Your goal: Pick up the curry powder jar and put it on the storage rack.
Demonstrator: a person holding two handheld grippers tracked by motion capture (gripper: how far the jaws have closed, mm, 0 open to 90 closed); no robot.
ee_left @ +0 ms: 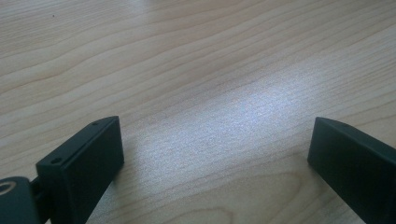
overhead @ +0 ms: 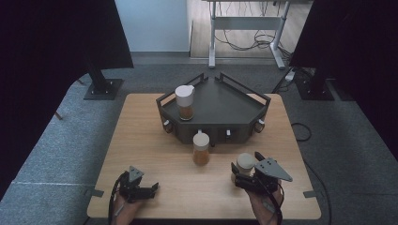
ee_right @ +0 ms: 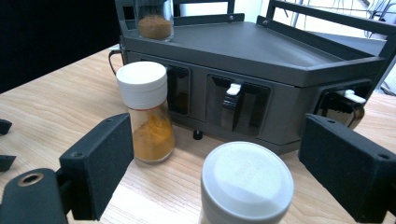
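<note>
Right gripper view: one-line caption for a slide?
Right tool open around a white-capped jar, spice jar and dark rack beyond.

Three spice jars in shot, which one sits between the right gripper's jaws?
The grey-lidded jar nearest the person, standing between the open right gripper jaws, pads clear of it. The white-lidded jar stands before the rack; the third jar stands on it.

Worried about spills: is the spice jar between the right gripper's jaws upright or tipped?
Upright: the spice jar stands on the table, pale lid on top, between the right gripper's open jaws.
</note>
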